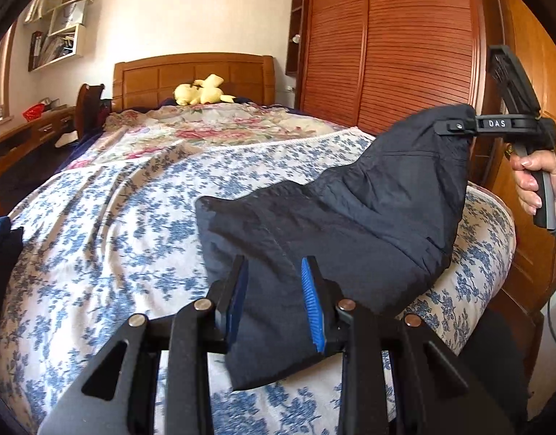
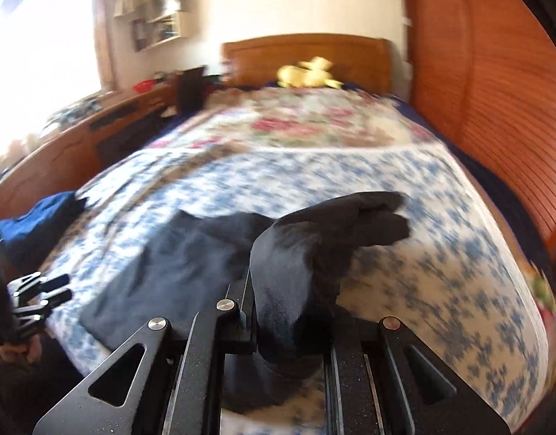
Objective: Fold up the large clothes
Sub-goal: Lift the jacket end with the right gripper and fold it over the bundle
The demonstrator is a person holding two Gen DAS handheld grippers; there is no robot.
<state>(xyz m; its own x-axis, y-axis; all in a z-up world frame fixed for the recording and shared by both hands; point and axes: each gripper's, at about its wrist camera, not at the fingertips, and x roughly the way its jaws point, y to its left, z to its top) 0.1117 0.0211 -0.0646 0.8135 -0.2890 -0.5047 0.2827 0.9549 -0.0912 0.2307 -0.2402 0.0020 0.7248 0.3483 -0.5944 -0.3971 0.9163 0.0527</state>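
we are mid-fold — right gripper [image 1: 455, 127] pinching the dark garment [image 1: 350, 224] raised off the bed [image 1: 96, 235], left gripper [image 1: 274, 290] clamped on its near edge — next, carry the corner across.

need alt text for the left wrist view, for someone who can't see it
A dark garment lies on a blue-floral bedspread, one end between the left gripper's blue-padded fingers, the other end lifted by the right gripper, held in a hand. Behind are a yellow plush toy by the wooden headboard and a slatted wardrobe.
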